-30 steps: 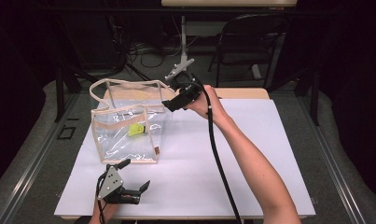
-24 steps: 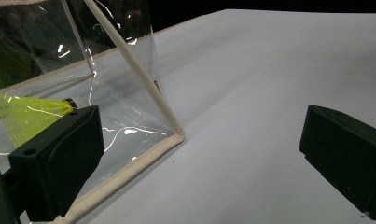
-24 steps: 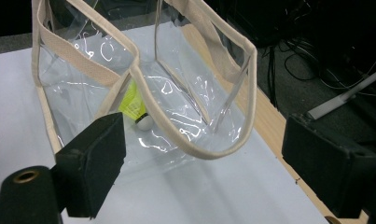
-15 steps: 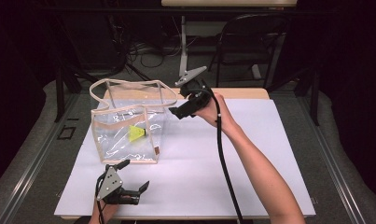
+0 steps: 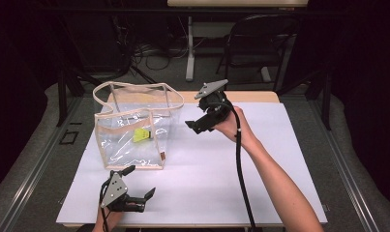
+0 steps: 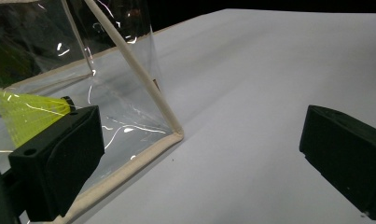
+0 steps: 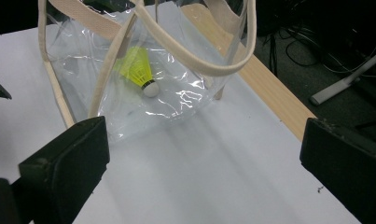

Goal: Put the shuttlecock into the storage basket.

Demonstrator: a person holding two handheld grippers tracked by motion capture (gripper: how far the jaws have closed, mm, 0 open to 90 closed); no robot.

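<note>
A clear plastic bag (image 5: 119, 146) with beige trim and handles stands upright on the left of the white board (image 5: 270, 159). A yellow shuttlecock (image 5: 142, 135) lies inside it on the bottom. My right gripper (image 5: 193, 126) hovers to the right of the bag, facing it. Its jaws have just been opening and nothing is between them. The right gripper view shows its open jaws (image 7: 204, 140) framing the bag (image 7: 176, 100) and the shuttlecock (image 7: 138, 70). My left gripper (image 5: 141, 181) rests open and empty near the board's front edge, below the bag. Its view (image 6: 199, 140) faces the bag's bottom corner (image 6: 174, 135).
A strip of wooden tabletop (image 5: 255, 96) shows behind the board. A dark chair (image 5: 260, 43), a desk leg and floor cables lie beyond the table. Grey padding (image 5: 33, 159) borders both sides. The right gripper's cable (image 5: 241, 169) runs along the forearm.
The right gripper moved rightward and down, away from the bag's top edge, and its jaws opened wider. The left gripper and the bag stayed put.
</note>
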